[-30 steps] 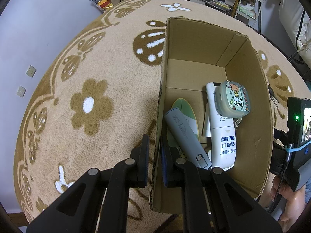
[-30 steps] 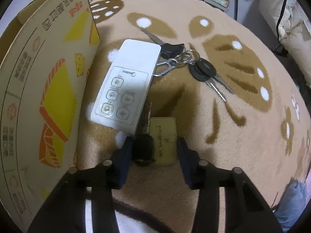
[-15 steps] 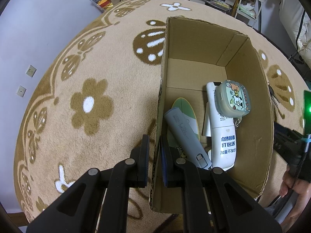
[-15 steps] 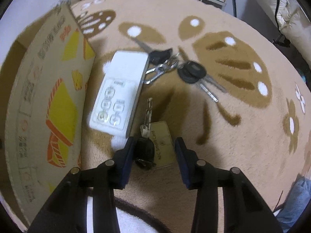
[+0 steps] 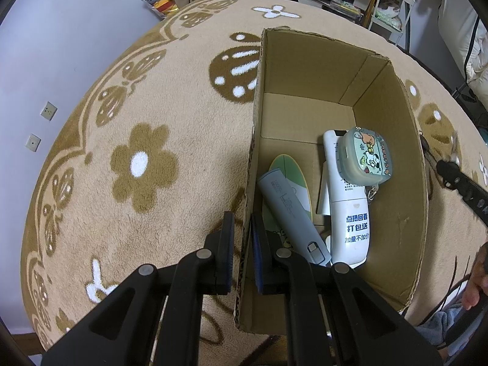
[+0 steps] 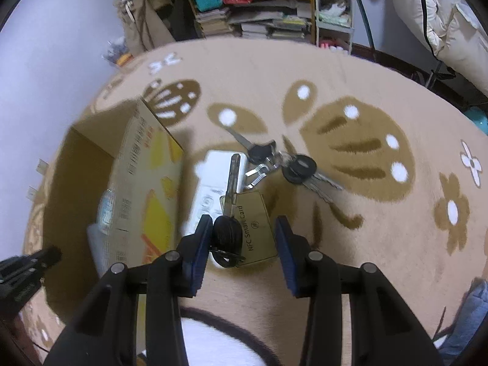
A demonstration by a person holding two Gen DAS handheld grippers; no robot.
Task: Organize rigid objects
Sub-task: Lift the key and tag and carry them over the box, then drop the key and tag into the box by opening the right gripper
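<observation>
My left gripper (image 5: 242, 218) is shut on the left wall of the open cardboard box (image 5: 305, 70), one finger inside and one outside. In the box lie a white remote (image 5: 347, 213), a cartoon-printed case (image 5: 366, 158), a grey-blue device (image 5: 289, 207) and a green oval item (image 5: 289, 164). My right gripper (image 6: 244, 222) is shut on a black-headed key (image 6: 227, 231) with a gold NFC card (image 6: 256, 228), held above the carpet beside the box (image 6: 143, 183). A white remote (image 6: 210, 189) and a bunch of keys (image 6: 292, 164) lie on the carpet beyond.
The box stands on a beige carpet (image 5: 137, 164) with brown flower patterns. Shelves with books (image 6: 259, 21) and a white cart (image 6: 332, 9) stand past the carpet's far edge. A hand (image 5: 474, 280) shows at the right edge of the left wrist view.
My right gripper has risen off the carpet with the key and card and tilted up, so the white remote and key bunch look farther away. The left gripper has not moved.
</observation>
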